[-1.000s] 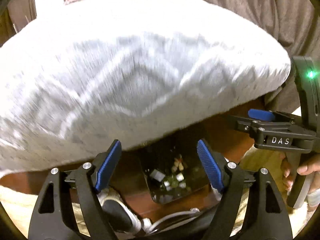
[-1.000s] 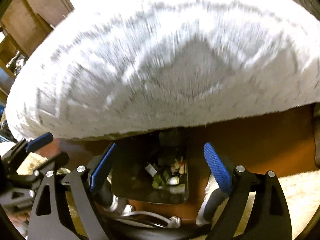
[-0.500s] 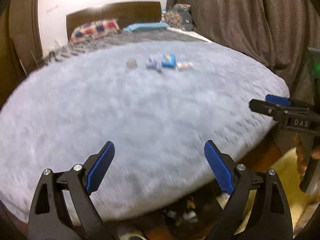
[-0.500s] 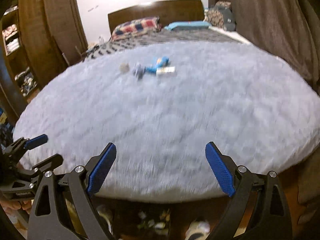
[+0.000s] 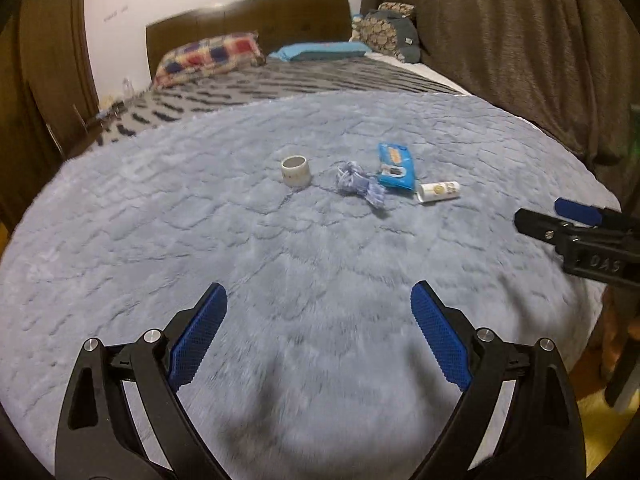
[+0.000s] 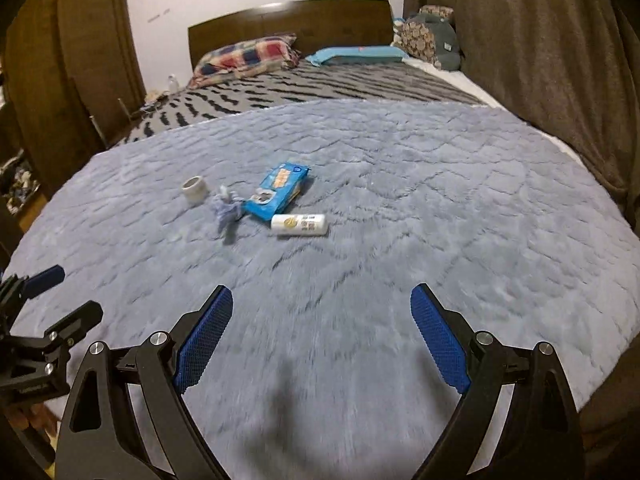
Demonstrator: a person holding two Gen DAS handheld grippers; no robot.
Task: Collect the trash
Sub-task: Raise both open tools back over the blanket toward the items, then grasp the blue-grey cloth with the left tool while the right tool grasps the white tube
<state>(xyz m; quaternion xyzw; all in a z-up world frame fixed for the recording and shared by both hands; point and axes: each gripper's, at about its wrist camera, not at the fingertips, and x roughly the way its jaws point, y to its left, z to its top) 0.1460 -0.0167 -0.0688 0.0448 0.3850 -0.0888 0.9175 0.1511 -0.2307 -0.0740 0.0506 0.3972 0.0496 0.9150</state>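
Several pieces of trash lie in a cluster mid-bed on a grey-blue fuzzy blanket (image 5: 280, 264): a white tape roll (image 5: 295, 170), a crumpled bluish wrapper (image 5: 358, 184), a blue wipes pack (image 5: 395, 165) and a small white bottle on its side (image 5: 439, 191). The right wrist view shows the same roll (image 6: 194, 189), wrapper (image 6: 227, 211), pack (image 6: 279, 190) and bottle (image 6: 299, 225). My left gripper (image 5: 319, 330) is open and empty above the blanket's near edge. My right gripper (image 6: 321, 330) is open and empty beside it, also seen from the left (image 5: 576, 224).
Beyond the blanket lie a patterned grey bedspread (image 5: 280, 80), a checked pillow (image 5: 210, 56), a blue pillow (image 5: 320, 50) and a wooden headboard (image 5: 248, 16). Brown curtains (image 5: 520, 40) hang to the right. A wooden wardrobe (image 6: 80, 60) stands to the left.
Both grippers have risen from below the bed's edge, where a dark bin of scraps on the floor was in view, to above the blanket. The trash cluster now shows ahead.
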